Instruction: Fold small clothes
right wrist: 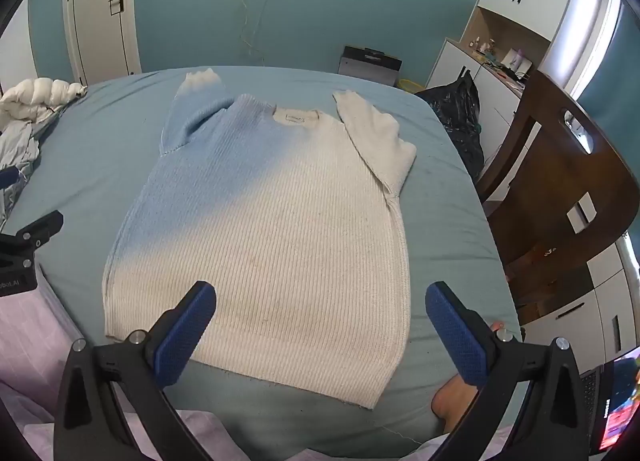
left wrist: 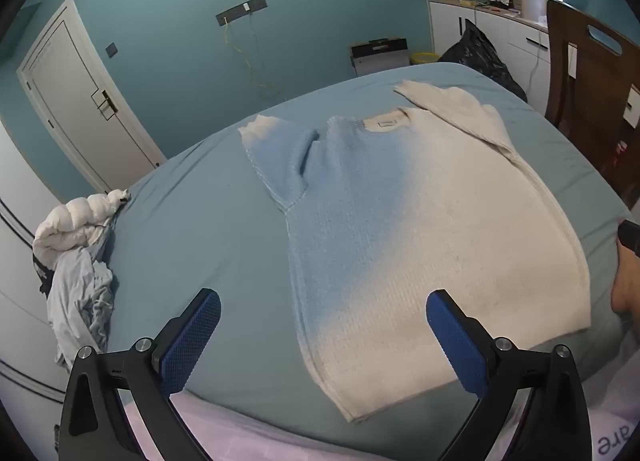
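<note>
Knit sweater (right wrist: 260,221) spread flat, front down, across the middle of the bed (right wrist: 440,221), hem toward the near edge, collar toward the far edge, both sleeves folded short beside the shoulders. Left gripper (left wrist: 323,341) and right gripper (right wrist: 320,335) above the near edge, fingers wide apart, holding nothing. Crumpled pile of clothes (left wrist: 76,261) at the bed's left edge.

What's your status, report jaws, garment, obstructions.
Left gripper and right gripper open, holding nothing. Sweater flat on bed, unfolded. Clothes pile at left edge, clear of sweater.
</note>
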The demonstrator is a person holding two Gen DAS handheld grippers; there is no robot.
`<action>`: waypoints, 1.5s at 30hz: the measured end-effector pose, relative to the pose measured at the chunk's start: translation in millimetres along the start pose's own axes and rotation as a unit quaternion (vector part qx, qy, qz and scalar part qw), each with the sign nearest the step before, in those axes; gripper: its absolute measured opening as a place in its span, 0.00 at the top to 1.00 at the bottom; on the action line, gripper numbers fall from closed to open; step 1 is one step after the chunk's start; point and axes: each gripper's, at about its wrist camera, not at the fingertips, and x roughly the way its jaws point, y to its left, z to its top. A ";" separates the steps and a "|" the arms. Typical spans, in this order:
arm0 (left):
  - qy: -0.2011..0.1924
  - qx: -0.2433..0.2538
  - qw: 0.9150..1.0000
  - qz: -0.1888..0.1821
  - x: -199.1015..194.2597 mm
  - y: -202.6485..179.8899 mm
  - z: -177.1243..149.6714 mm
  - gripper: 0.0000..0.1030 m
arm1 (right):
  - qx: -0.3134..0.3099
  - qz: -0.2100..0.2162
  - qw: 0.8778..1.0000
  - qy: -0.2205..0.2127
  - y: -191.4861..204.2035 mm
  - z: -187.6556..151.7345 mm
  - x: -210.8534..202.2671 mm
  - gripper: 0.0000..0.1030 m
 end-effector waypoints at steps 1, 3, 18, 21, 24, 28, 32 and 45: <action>0.000 0.002 1.000 0.001 0.1 -0.6 -0.2 0.00 | -0.003 -0.003 1.000 -0.001 0.1 -0.2 0.0 0.01; -0.001 0.005 1.000 0.004 0.3 -2.4 -0.1 0.00 | 0.000 -0.002 1.000 -0.001 -0.7 -0.8 -0.4 0.01; 0.002 -0.014 1.000 -0.015 1.3 -4.0 0.9 0.00 | 0.045 0.035 0.998 0.035 -14.1 2.2 8.3 0.01; 0.001 -0.014 1.000 -0.019 0.8 -1.0 0.9 0.00 | 0.048 0.042 0.997 0.043 -13.1 0.9 9.3 0.01; -0.002 -0.014 1.000 -0.019 0.2 -1.3 0.7 0.00 | 0.042 0.048 0.997 0.051 -14.0 -0.4 11.7 0.01; -0.004 -0.014 1.000 -0.025 -1.4 -1.0 -1.0 0.00 | 0.030 0.048 0.997 0.054 -10.5 -1.4 11.8 0.01; -0.004 -0.013 1.000 -0.028 -1.3 -2.0 -2.1 0.00 | 0.021 0.046 0.997 0.055 -7.7 -1.1 12.4 0.01; 0.007 -0.026 0.999 -0.027 1.9 4.1 -0.4 0.00 | 0.016 0.044 0.997 0.056 -7.1 0.8 11.1 0.01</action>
